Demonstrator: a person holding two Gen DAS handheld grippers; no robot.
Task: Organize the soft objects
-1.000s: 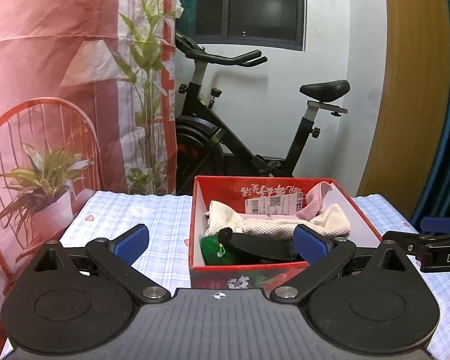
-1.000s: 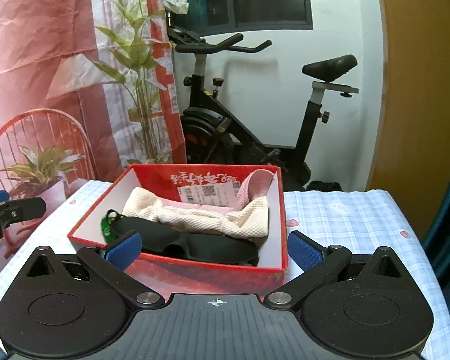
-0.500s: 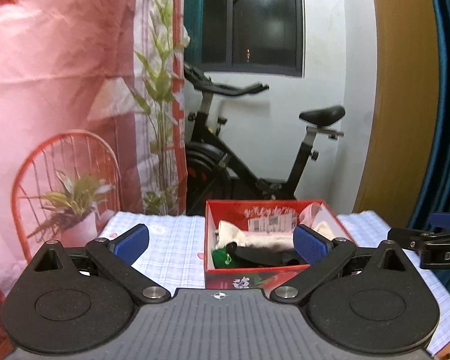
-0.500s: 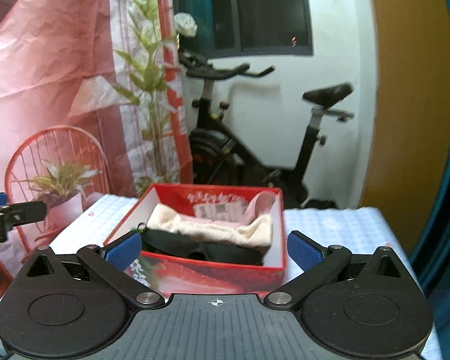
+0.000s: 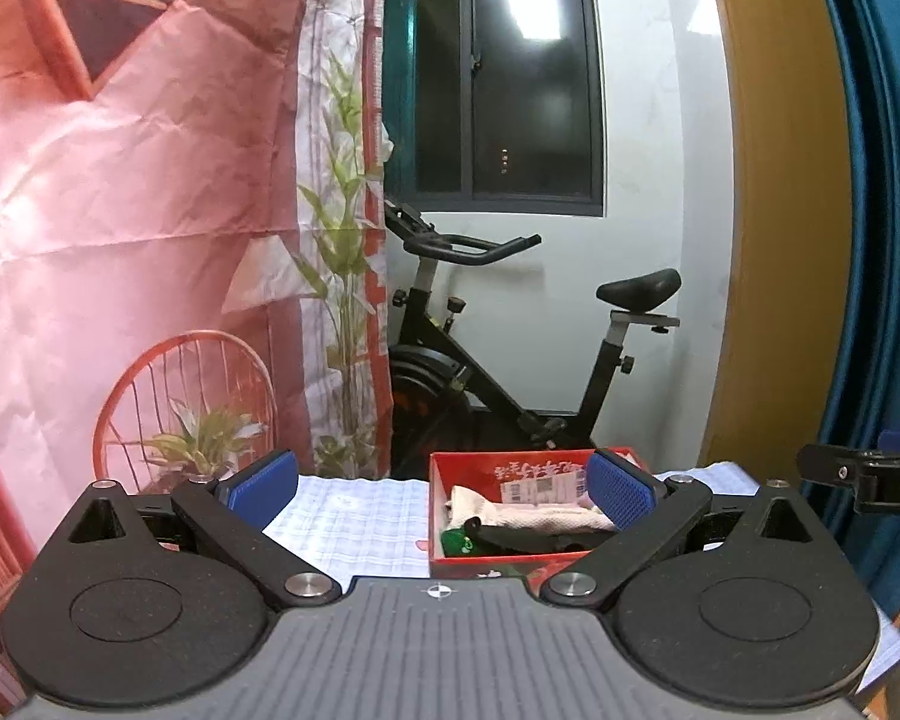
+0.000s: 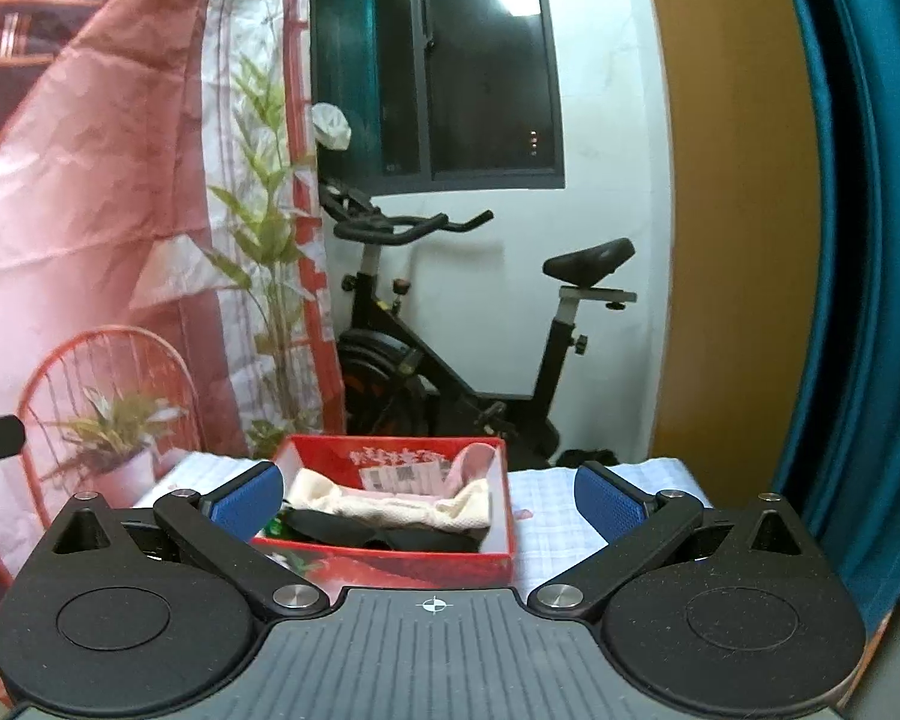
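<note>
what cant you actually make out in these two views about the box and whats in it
- Red box right side, left wrist view: hidden behind the left gripper's blue finger pad.
- Green item, right wrist view: mostly hidden behind the right gripper's pad; what it is cannot be told.
- Box bottom: covered by the cream cloth and black item.
- Label print: too small to read.

One red box (image 6: 390, 564), one exercise bike (image 6: 450, 324), two claws.
</note>
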